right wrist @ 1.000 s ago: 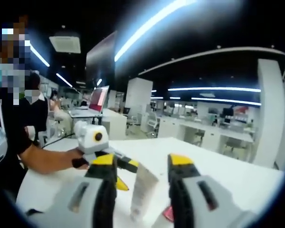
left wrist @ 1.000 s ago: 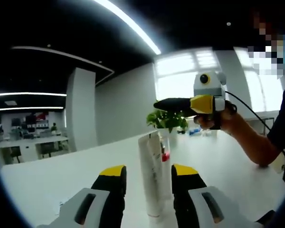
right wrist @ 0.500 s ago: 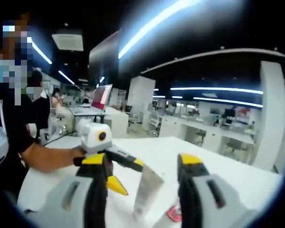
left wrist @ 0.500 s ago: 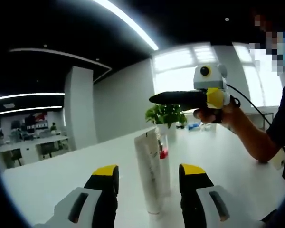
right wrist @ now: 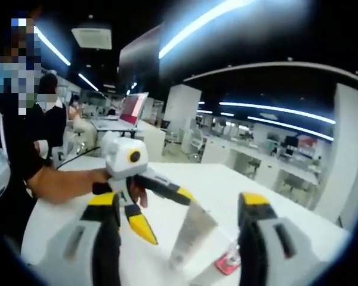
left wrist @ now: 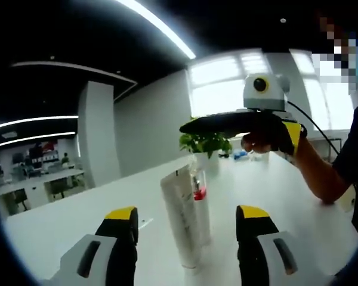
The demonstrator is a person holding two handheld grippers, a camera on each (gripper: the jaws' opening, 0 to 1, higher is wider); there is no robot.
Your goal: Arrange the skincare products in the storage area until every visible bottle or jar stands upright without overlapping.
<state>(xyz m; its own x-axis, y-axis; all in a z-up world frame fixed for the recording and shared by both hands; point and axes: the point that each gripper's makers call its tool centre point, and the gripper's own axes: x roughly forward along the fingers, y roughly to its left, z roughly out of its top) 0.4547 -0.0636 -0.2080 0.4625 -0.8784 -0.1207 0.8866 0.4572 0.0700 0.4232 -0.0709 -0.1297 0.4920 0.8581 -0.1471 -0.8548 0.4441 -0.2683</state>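
On the white table (left wrist: pixel 298 202) a white tube (left wrist: pixel 182 223) stands upright, with a small bottle with a red cap (left wrist: pixel 198 193) just behind it, too close to tell whether they touch. The left gripper (left wrist: pixel 188 229) has its jaws wide apart, one on each side of the tube and clear of it. In the right gripper view the right gripper (right wrist: pixel 179 211) is likewise spread open, holding nothing, with the tube (right wrist: pixel 193 233) between its jaws and the red cap (right wrist: pixel 230 263) low beside it.

The tube looks tall and narrow on its base, so the main risk, as I judge it, is a tip-over: a jaw brushing its side on the way in or out could knock it into the bottle behind. The two grippers are near each other, so they could also collide over the tube.
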